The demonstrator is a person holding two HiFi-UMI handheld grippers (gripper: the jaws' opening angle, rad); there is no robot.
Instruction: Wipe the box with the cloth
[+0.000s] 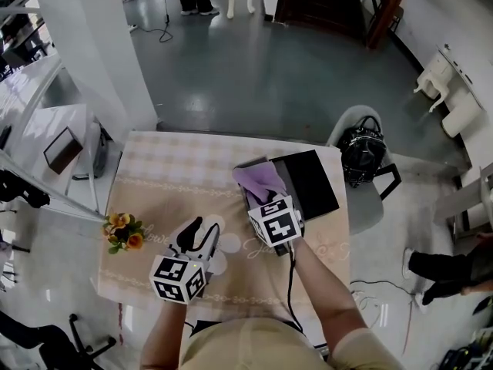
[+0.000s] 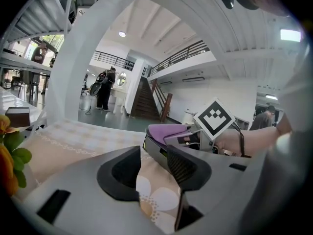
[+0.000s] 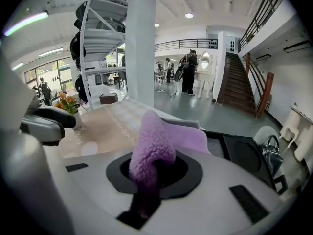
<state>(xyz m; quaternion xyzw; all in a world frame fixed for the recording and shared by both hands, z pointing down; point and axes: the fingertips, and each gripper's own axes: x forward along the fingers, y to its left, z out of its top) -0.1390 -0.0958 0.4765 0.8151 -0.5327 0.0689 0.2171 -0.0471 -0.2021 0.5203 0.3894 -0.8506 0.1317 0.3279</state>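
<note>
While my right hand-held gripper [image 1: 259, 195] pinches the purple cloth [image 1: 258, 177] draped on the black box's [image 1: 312, 179] left end, the box sits at the bench's [image 1: 169, 168] far right corner. My left hand-held gripper [image 1: 202, 233] hangs spread, empty, near the front edge

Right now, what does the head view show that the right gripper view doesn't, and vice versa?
Only the head view shows the square-marker cubes on the left gripper and right gripper, plus the person's forearms. Only the right gripper view shows its jaws pinching the fluffy purple cloth and the upstairs railing. Both show the cloth, the flat black box, orange flowers and checked tablecloth.
</note>
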